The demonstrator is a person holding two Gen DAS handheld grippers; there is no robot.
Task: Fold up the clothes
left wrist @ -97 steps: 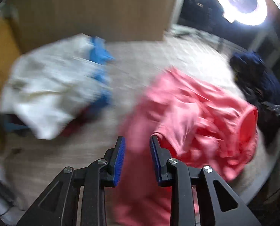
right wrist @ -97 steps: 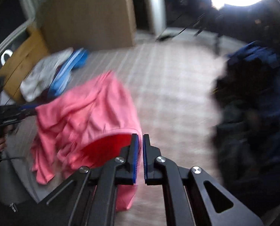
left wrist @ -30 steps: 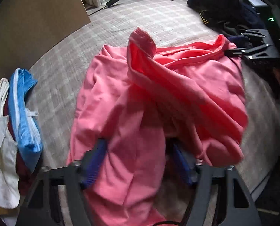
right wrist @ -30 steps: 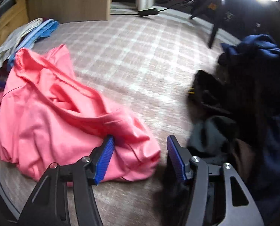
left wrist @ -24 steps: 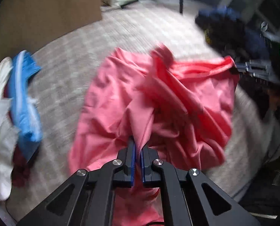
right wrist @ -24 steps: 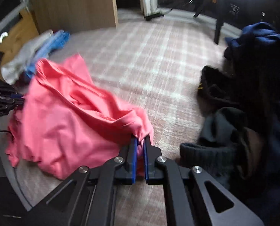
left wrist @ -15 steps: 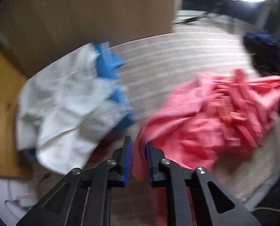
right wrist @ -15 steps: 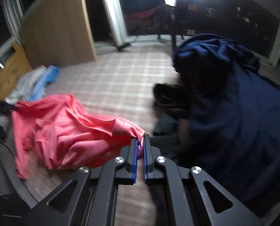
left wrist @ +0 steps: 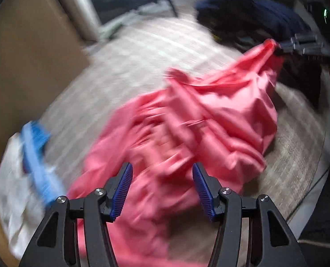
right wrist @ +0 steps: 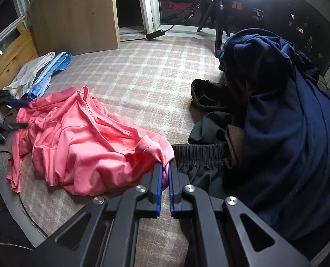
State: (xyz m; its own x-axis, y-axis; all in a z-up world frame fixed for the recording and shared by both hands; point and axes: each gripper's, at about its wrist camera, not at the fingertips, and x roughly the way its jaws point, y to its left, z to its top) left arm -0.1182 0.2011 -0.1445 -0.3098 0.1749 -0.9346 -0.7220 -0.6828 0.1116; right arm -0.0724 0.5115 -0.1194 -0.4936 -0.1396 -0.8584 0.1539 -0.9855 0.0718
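Dim room, one bright light up top

Plaid-patterned surface takes up most of it, with a light wood panel at the back, a white door frame, a tripod and a power strip on the floor.

Two black plastic two-finger grippers are seen at the bottom of the frames: the left gripper and the right gripper. Ribbed blue pads are fitted inside the fingers. Round silver screws and triangular cut-outs are seen on the angular black arms.
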